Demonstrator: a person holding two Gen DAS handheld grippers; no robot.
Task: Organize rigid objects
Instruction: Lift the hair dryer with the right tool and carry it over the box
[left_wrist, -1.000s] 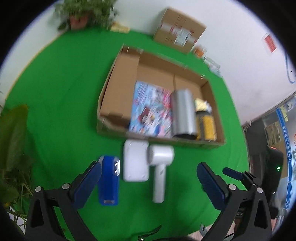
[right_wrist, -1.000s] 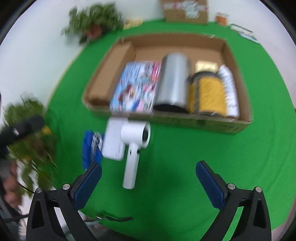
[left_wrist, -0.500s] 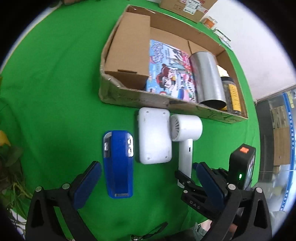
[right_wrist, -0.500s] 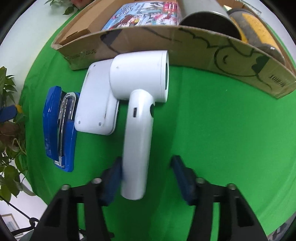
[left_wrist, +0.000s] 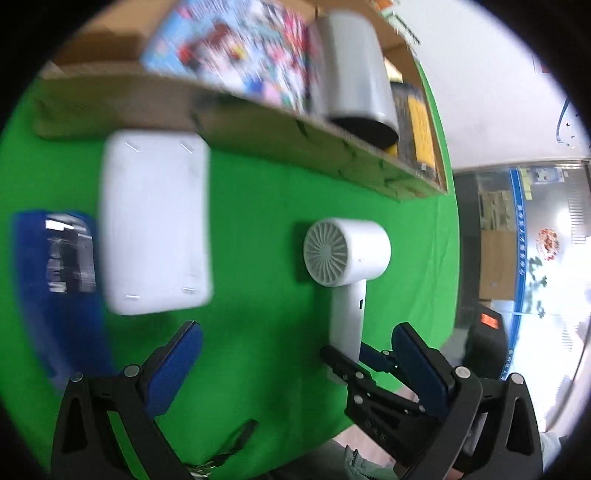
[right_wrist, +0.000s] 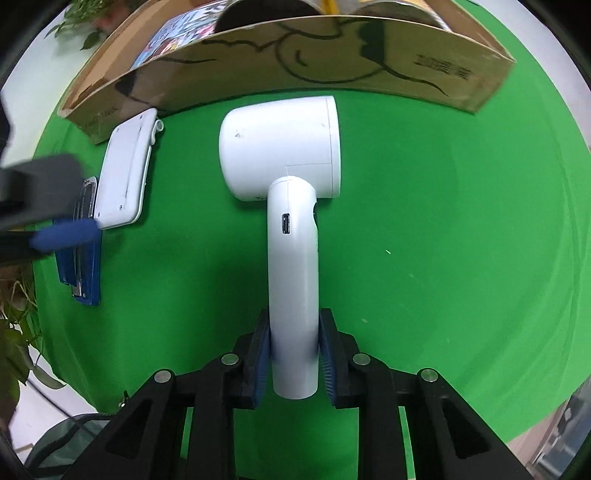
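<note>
My right gripper (right_wrist: 294, 363) is shut on the handle of a white hair dryer (right_wrist: 291, 236), which is apart from the other items in front of the cardboard box (right_wrist: 332, 66). In the left wrist view the hair dryer (left_wrist: 347, 258) shows at right with the right gripper (left_wrist: 351, 365) on its handle. My left gripper (left_wrist: 295, 369) is open and empty, low over the green cloth. A white flat case (left_wrist: 155, 225) and a blue stapler (left_wrist: 55, 280) lie ahead to its left; they also show in the right wrist view, the case (right_wrist: 125, 173) and stapler (right_wrist: 81, 266).
The cardboard box (left_wrist: 295, 136) holds a colourful book (left_wrist: 251, 51), a silver cylinder (left_wrist: 351, 77) and a yellow jar (left_wrist: 417, 129). Potted plant leaves (right_wrist: 14, 332) sit at the cloth's left edge. A black device with an orange label (left_wrist: 487, 339) stands at right.
My right gripper has shut on the hair dryer's handle and drawn it right, away from the white case. My left gripper has moved lower and closer to the case and stapler.
</note>
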